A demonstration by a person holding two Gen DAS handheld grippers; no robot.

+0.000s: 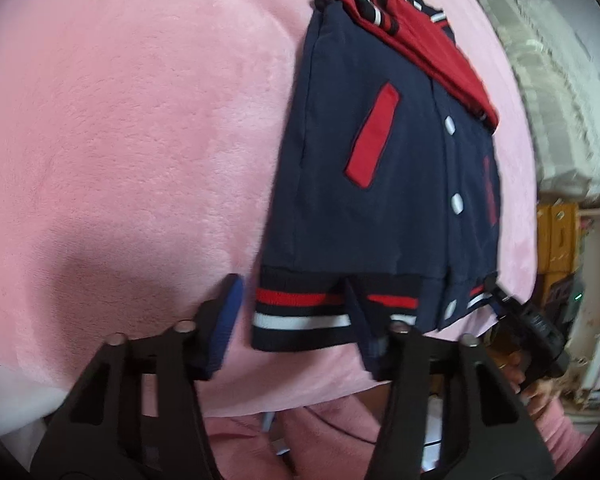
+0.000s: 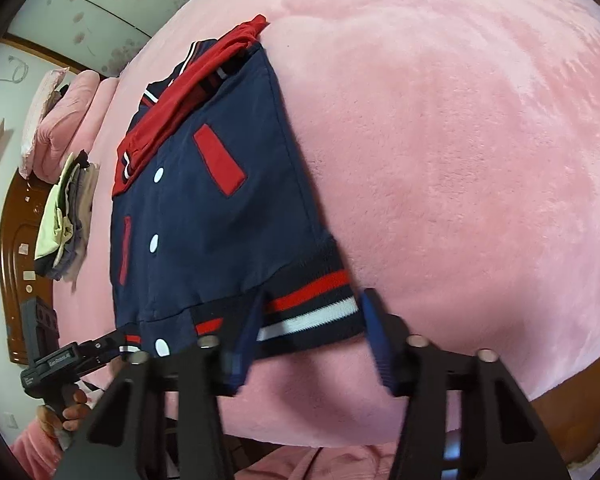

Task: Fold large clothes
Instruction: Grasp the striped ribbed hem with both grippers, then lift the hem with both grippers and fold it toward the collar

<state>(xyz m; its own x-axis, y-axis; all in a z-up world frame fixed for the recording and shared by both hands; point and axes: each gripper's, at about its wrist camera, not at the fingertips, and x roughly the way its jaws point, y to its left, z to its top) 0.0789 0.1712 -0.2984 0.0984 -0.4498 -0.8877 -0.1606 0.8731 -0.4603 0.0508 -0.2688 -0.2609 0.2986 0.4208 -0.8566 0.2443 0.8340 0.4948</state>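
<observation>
While the navy varsity jacket point(image 1: 380, 184) lies flat on the pink plush blanket point(image 1: 140, 140), its red sleeves folded across the chest and its white snaps running down the front, both grippers sit at its striped hem band point(image 1: 300, 312). Seen from the left wrist, the left gripper point(image 1: 296, 312) straddles one corner of that band, its blue-padded fingers point(image 1: 230, 320) partly apart, one finger on bare blanket beside the corner and the other over the band; whether the pads press the cloth cannot be told. From the right wrist, the right gripper point(image 2: 312, 332) frames the opposite hem corner point(image 2: 312, 312) the same way, jaws partly open, grip equally unclear. A hand point(image 2: 70, 404) holds the left tool's handle, and a stack of folded clothes point(image 2: 66, 220) rests near the wooden headboard point(image 2: 16, 240).
</observation>
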